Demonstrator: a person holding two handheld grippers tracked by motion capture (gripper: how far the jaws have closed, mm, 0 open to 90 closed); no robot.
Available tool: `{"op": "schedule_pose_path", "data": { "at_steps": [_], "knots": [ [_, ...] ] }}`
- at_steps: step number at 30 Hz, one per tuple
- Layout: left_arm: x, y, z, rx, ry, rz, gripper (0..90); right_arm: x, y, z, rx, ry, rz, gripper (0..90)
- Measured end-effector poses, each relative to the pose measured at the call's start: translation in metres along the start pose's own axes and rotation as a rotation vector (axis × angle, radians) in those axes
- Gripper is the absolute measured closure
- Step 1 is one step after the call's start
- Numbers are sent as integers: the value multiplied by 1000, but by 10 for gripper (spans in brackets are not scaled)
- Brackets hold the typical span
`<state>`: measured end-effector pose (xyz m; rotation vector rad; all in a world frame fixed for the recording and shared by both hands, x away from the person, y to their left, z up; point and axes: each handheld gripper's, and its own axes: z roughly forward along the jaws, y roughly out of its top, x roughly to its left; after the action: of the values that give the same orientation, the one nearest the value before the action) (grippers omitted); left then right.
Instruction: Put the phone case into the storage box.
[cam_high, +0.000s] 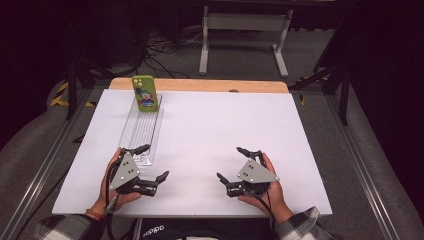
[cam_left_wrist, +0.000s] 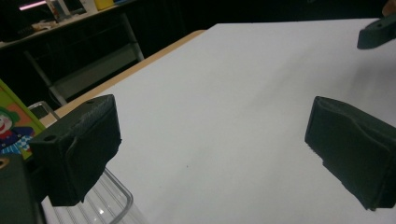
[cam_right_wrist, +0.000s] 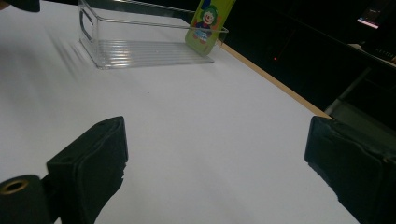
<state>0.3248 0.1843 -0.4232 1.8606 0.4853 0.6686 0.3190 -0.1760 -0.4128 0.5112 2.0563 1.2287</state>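
Green phone (cam_high: 144, 92) stands upright at the far end of the clear tray (cam_high: 131, 134) on the table (cam_high: 210, 130). Left claw (cam_high: 152, 164) and right claw (cam_high: 231, 165) rest spread, empty. Step: approach. Next, the left claw likely reaches forward to the phone.

We see a clear, glossy, ribbed plastic tray (cam_high: 141, 131) at the far left, a glossy lime-green plastic phone case (cam_high: 145, 93) with a printed clown standing in it, a matt white smooth sheet (cam_high: 210, 135) over pale wooden tabletop (cam_high: 200, 85), and matt black grainy pads (cam_right_wrist: 95, 163).
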Motion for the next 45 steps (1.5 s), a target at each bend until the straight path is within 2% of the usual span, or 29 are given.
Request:
{"op": "schedule_pose_path", "data": {
  "at_steps": [2,5,10,14,15,17,19,21,23,27,31,33,36,42,45],
  "knots": [
    [0,-1,0,1,6,5,41,0,0,0,4,0,-5,63],
    [-2,-8,2,18,6,-12,37,0,-1,0,9,1,-3,58],
    [-3,-11,3,34,7,-5,36,-1,1,0,20,-2,5,52],
    [-1,-11,3,31,18,0,36,-1,2,0,21,4,8,51],
    [-2,-11,3,30,8,-17,36,-1,2,-1,21,3,9,51],
    [0,-10,2,27,11,-11,36,-2,1,-2,14,3,9,52],
    [-1,-10,2,17,8,-29,36,-1,0,-2,10,-4,7,57],
    [-1,-10,2,20,6,-29,36,-1,-1,-2,12,-6,2,59],
    [0,-9,0,24,11,-11,37,-1,-2,0,22,1,-3,59],
    [-1,-9,-3,18,9,-10,37,-1,-1,0,17,0,-1,59],
    [0,-9,-5,1,8,-32,37,0,-2,0,26,-6,-7,62],
    [1,-8,-6,3,18,-12,38,0,-2,1,28,-7,-11,62],
    [1,-8,-5,5,7,-28,38,0,-2,1,29,-5,-12,64],
    [0,-8,-4,4,-2,-24,38,-1,-3,1,30,-14,-15,71],
    [1,-7,-5,7,2,-7,40,-3,-3,0,33,-19,-6,70]
  ]
}}
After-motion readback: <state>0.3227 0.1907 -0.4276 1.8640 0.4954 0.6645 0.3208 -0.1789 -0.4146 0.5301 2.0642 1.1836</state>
